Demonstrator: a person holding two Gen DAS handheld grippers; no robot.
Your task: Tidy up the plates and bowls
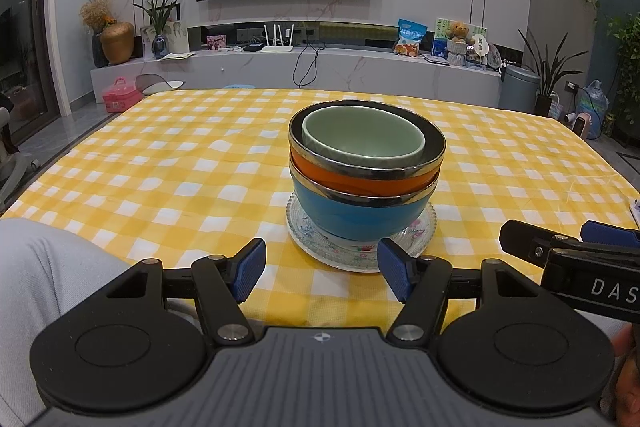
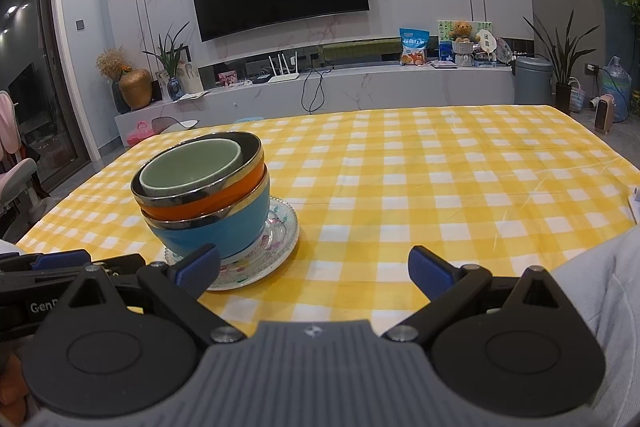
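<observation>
Nested bowls [image 1: 366, 167] rest on stacked plates [image 1: 360, 251] mid-table [image 1: 160, 155]. Left gripper [image 1: 322, 267] and right gripper [image 2: 314, 269] are wide open, empty. Risk: a nudge topples the off-centre stack.

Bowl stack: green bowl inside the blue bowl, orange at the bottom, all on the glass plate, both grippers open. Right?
Order is wrong: the left wrist view shows the green bowl nested in the orange bowl, with the blue bowl at the bottom.
</observation>
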